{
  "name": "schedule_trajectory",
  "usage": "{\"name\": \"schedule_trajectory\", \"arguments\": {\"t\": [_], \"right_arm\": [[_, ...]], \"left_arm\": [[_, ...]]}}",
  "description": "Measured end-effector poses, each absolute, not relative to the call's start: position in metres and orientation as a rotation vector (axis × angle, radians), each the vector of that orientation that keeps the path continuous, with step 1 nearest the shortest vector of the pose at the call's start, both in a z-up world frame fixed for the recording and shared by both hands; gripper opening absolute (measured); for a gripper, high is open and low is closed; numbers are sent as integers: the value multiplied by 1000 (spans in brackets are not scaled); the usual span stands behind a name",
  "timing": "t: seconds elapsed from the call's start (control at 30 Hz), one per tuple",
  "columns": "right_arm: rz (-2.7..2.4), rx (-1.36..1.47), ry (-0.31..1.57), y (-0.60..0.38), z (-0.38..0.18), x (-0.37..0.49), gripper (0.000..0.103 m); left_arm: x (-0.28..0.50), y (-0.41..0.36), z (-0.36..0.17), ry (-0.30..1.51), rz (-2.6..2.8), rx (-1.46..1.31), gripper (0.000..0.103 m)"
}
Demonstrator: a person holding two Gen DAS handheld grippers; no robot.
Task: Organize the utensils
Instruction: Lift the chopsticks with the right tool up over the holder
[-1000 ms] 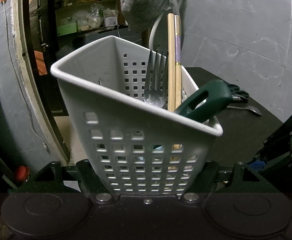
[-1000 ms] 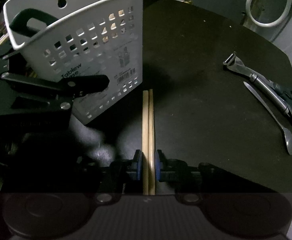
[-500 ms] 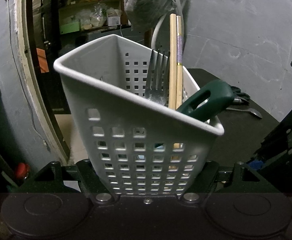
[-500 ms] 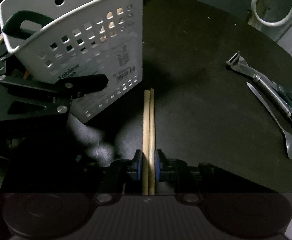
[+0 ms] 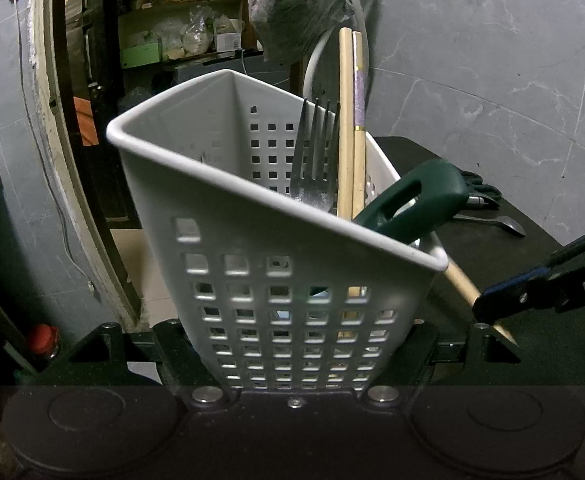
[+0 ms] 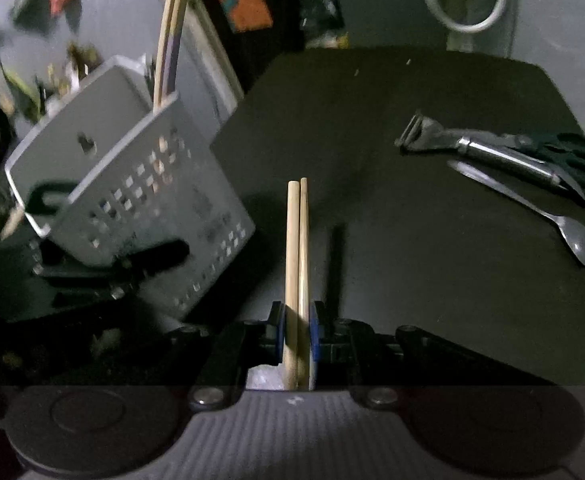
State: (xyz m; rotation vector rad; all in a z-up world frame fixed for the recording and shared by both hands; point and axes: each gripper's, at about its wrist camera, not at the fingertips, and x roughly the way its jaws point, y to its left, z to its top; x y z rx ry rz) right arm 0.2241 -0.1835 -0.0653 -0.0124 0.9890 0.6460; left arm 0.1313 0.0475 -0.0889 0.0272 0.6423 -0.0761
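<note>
In the left wrist view, the left gripper [image 5: 292,364] is clamped tight on the tilted white caddy [image 5: 276,280], fork [image 5: 312,160] already inside. Right wrist view: the right gripper [image 6: 296,332] pinches a chopstick pair [image 6: 297,248] over the table [image 6: 412,240]; I'd aim tips-first past the rim.

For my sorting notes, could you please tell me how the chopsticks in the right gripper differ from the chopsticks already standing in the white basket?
The chopsticks in the right gripper are plain wood; one of the chopsticks in the white basket carries a purple band. The gripped pair is clamped between the blue pads outside the white basket; the basket pair stands upright inside beside the fork. Both are pale wooden pairs lying side by side.
</note>
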Motion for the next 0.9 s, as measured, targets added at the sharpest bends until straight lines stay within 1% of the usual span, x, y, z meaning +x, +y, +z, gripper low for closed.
{"name": "schedule_trajectory", "arguments": {"t": [0.17,0.47,0.63,0.9], "right_arm": [[645,80,893,-199,-55,213,14],[634,158,695,-214,-34,198,14],[623,173,607,-218,-14,198,14],[667,190,419,-213,39,199,14]], "left_arm": [[133,48,-88,644,-79,31,76],[133,47,-88,644,-78,30,76],[133,48,-88,644,-78,30,76],[133,47,-88,644,-78,30,76]]}}
